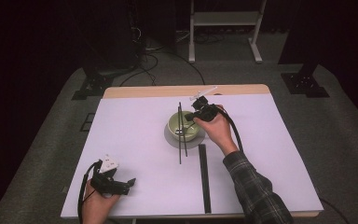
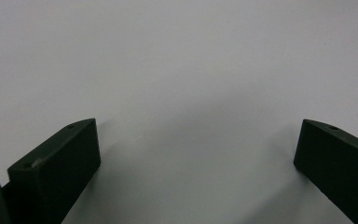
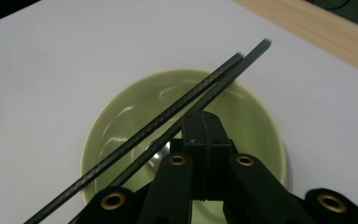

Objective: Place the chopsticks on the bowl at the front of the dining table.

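High view: right gripper (image 1: pixel 199 113) sits over the far rim of the green bowl (image 1: pixel 185 126) – black chopsticks (image 1: pixel 181 133) lie across the bowl just left of it; left gripper (image 1: pixel 116 183) rests well apart, near the table edge.
Left gripper view: jaws spread wide over bare white table (image 2: pixel 177 70), holding nothing.
Right gripper view: jaws pressed together above the bowl (image 3: pixel 121 121) – chopsticks (image 3: pixel 186 100) cross just beyond the tips; whether they are pinched, I cannot tell.
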Motion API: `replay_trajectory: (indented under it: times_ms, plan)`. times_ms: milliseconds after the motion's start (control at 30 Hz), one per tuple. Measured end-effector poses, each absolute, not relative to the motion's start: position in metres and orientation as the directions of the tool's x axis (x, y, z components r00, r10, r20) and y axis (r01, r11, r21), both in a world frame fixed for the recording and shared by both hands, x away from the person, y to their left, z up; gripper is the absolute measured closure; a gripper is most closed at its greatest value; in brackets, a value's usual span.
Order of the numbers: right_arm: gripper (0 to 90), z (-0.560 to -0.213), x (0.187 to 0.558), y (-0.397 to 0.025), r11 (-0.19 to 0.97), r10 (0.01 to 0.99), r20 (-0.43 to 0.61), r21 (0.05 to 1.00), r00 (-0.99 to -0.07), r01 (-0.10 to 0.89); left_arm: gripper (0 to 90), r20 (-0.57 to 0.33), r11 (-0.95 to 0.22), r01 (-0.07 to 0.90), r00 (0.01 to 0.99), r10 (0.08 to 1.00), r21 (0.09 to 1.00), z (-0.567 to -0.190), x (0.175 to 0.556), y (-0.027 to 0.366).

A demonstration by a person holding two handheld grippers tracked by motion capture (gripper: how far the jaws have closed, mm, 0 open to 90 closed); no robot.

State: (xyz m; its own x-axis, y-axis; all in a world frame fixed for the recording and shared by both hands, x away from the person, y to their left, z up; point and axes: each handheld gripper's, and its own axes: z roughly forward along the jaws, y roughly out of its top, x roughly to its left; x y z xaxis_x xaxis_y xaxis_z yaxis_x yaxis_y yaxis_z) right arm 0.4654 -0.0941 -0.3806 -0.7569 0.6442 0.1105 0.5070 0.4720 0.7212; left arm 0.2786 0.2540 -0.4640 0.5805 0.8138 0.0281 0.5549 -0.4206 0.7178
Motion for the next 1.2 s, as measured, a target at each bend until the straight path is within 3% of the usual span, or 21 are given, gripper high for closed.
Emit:
replay_trajectory:
  times_ms: [767, 1200]
  plan:
    - [89.9, -0.390, 0.454, -0.082, 0.507, 0.605, 0.115, 0.708, -0.788, 0.492, 0.0, 0.028, -0.420, 0.555, 0.580, 0.814, 0.718, -0.464, 0.279, 0.254]
    - [89.9, -0.380, 0.412, -0.104, 0.505, 0.561, 0.112, 0.738, -0.820, 0.447, 0.0, 0.031, -0.424, 0.554, 0.582, 0.813, 0.717, -0.464, 0.279, 0.254]
